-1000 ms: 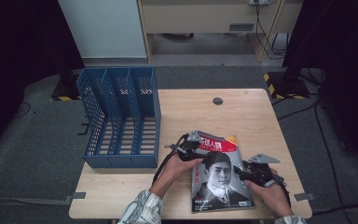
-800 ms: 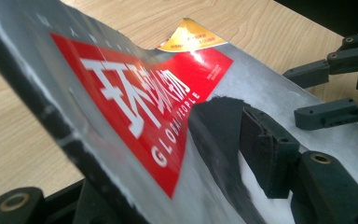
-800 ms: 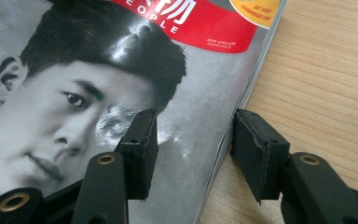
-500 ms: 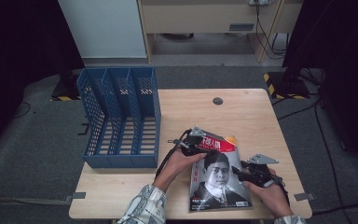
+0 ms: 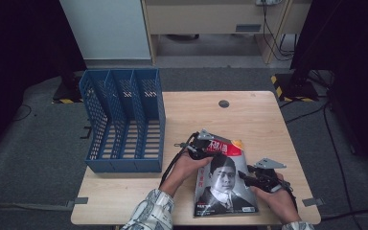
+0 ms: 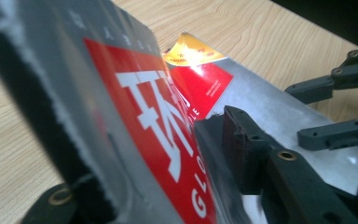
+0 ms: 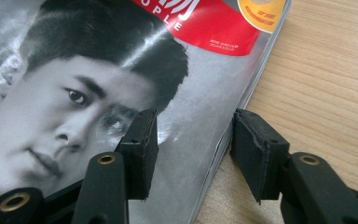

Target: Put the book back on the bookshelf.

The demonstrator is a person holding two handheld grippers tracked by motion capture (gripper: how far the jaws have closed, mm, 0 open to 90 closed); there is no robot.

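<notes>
Magazine (image 5: 225,184), right of blue rack (image 5: 124,120): left gripper (image 5: 202,148) jaws just closing on its lifted corner; right gripper (image 7: 191,149) straddles its edge, unclamped. Risk: glossy cover slipping free, creasing.

Our left gripper (image 5: 210,146) sat ahead of our left hand (image 5: 184,165), its jaws having just been closing, with the magazine (image 5: 223,179) between them and both pads on its cover edge. Our right gripper (image 5: 246,176) pointed leftward from our right hand (image 5: 278,194), jaws parted, straddling the magazine's right edge.
</notes>
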